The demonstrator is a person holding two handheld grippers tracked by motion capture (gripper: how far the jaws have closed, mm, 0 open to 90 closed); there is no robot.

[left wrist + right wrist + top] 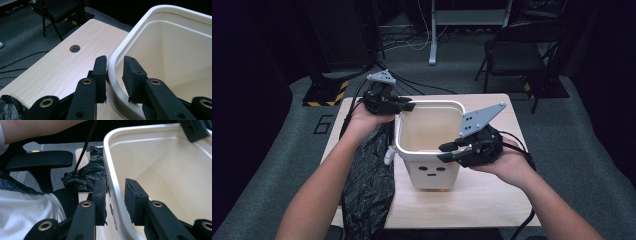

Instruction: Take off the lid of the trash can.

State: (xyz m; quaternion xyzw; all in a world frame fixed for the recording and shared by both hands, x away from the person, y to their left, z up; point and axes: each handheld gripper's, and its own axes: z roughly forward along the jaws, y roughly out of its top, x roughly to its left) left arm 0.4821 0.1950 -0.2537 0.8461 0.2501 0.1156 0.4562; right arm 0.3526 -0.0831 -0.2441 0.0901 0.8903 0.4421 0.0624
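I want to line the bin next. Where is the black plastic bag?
In the high view the black plastic bag lies on the table's left side, beside the white bin, below the left forearm.

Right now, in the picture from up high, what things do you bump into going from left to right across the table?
Black plastic bag → left gripper at the bin's rim → cream bin with a little face → right gripper at the rim → bare wooden table.

Probably a lab: floor cables (412, 40), hazard tape (343, 86).
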